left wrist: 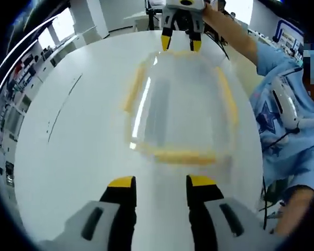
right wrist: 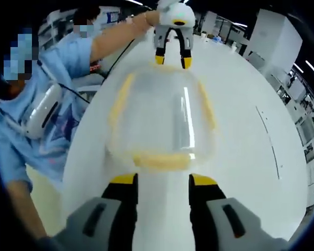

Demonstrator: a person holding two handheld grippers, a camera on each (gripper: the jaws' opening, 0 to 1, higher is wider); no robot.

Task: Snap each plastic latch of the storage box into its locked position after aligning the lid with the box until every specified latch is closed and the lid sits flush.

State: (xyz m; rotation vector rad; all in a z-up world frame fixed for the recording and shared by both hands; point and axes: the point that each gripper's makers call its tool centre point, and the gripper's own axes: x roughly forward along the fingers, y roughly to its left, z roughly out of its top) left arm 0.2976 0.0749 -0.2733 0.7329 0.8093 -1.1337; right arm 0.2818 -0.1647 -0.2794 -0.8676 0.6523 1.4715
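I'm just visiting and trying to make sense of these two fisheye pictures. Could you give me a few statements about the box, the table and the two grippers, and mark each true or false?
1. The storage box is clear with yellow latches. True.
2. It sits on a dark wooden table. False: the table is white.
3. The two grippers face each other from opposite ends of the box. True: the left gripper is at one end, the right gripper at the other.
4. The left gripper is clamped on a latch. False: its jaws are apart, short of the box.
5. The person wears a red top. False: the sleeve is light blue.
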